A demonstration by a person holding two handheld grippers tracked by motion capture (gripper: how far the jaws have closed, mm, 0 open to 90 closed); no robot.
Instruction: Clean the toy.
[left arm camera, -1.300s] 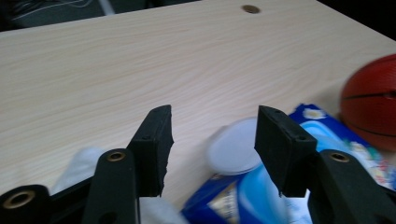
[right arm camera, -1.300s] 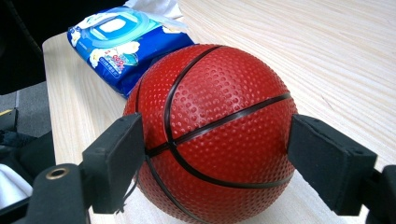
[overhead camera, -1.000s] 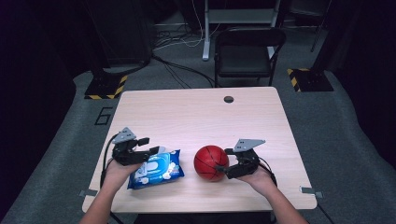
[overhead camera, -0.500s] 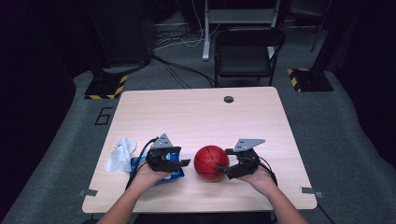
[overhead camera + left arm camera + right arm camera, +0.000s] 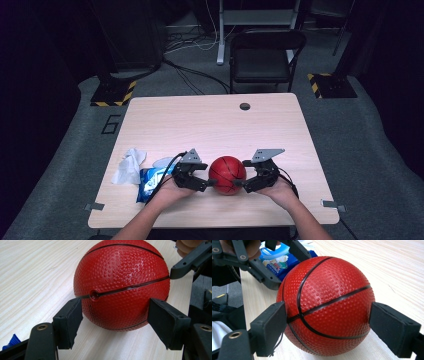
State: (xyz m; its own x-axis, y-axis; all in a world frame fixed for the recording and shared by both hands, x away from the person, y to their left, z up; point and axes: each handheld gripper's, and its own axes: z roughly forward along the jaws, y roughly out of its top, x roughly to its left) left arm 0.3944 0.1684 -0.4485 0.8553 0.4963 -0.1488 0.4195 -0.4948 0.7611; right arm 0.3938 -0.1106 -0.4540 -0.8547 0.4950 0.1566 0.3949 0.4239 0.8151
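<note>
A red ball (image 5: 227, 174) with black seams rests on the wooden table (image 5: 210, 125) near its front edge. My left gripper (image 5: 209, 183) points at the ball's left side, its jaws spread around the near part of the red ball (image 5: 122, 285); they have just been opening. From the other side my right gripper (image 5: 239, 184) faces the ball. Its jaws straddle the red ball (image 5: 327, 305), the fingertips (image 5: 270, 327) close against it, and they too have just been opening. I see no squeeze on the ball from either side.
A blue pack of wipes (image 5: 149, 181) lies left of my left hand, partly hidden by the forearm. A crumpled white wipe (image 5: 129, 165) sits beyond it near the table's left edge. A dark folding chair (image 5: 265, 55) stands behind the table.
My left gripper left the blue pack and moved right to the ball. A white wipe now lies at the left. The right gripper and the ball stayed where they were.
</note>
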